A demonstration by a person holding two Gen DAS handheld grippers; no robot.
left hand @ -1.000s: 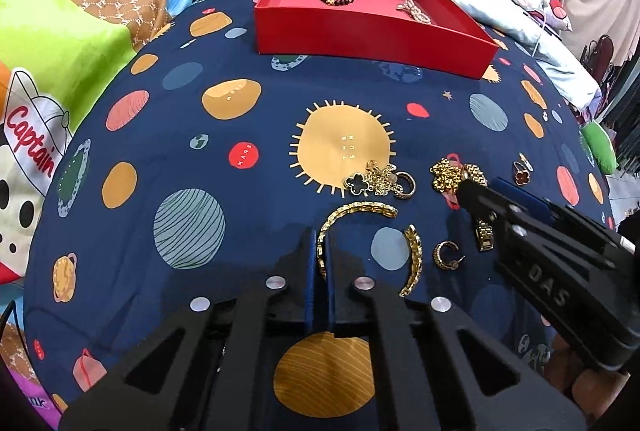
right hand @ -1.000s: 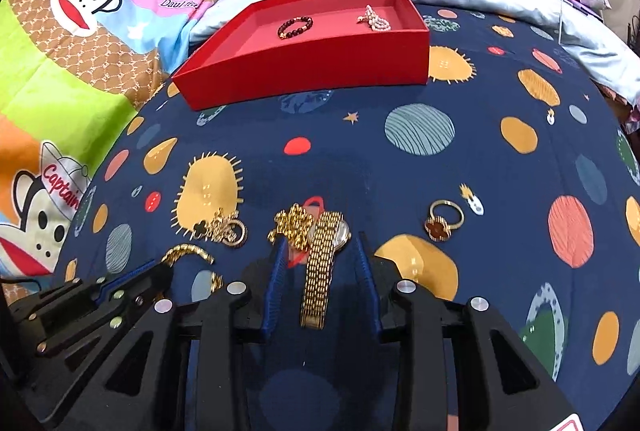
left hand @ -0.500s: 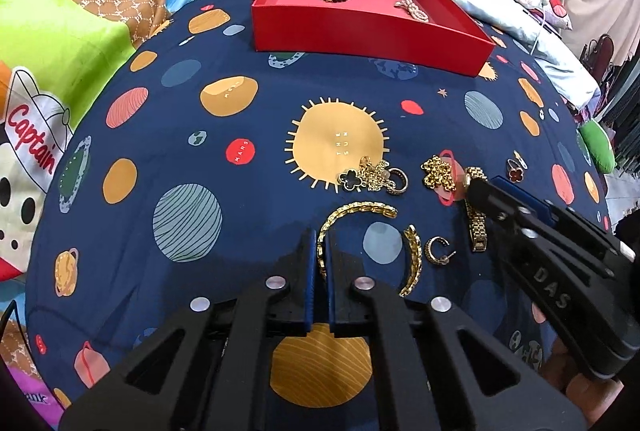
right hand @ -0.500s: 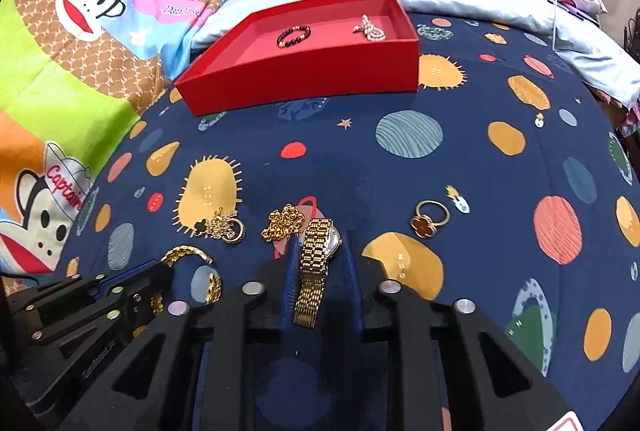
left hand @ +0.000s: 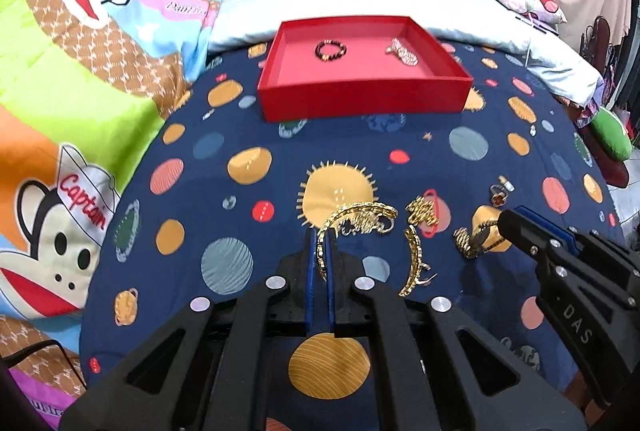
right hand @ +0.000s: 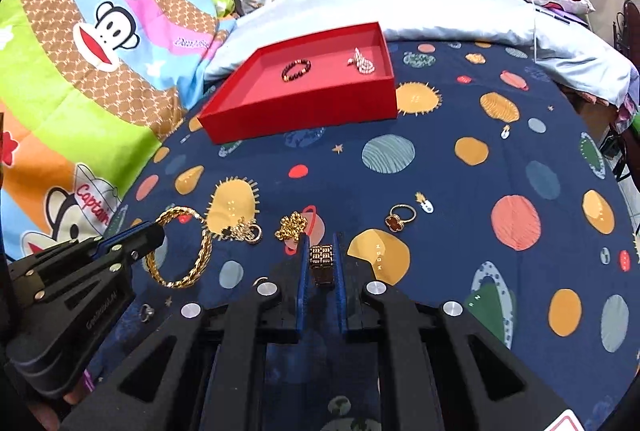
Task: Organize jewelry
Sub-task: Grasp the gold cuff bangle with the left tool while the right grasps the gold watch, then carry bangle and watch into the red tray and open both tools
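Note:
My left gripper (left hand: 319,245) is shut on a gold chain bracelet (left hand: 360,215), which is lifted off the navy planet-print cloth; in the right wrist view the bracelet (right hand: 188,255) hangs in a loop from that gripper (right hand: 156,231). My right gripper (right hand: 321,251) is shut on a gold watch (right hand: 322,263), seen beside its tip in the left wrist view (left hand: 474,241). A red tray (left hand: 360,99) at the back holds a dark bead bracelet (left hand: 330,51) and a pearl piece (left hand: 402,53).
On the cloth lie a gold clover chain (right hand: 240,231), a gold cluster (right hand: 292,225), a red-stone ring (right hand: 398,217), a small silver ring (right hand: 146,311) and a gold bangle piece (left hand: 414,263). A pale blue pillow (right hand: 440,7) lies behind the tray.
Both grippers have risen with their pieces: the gold bracelet and the watch have come up off the cloth. The right gripper closed on the watch.

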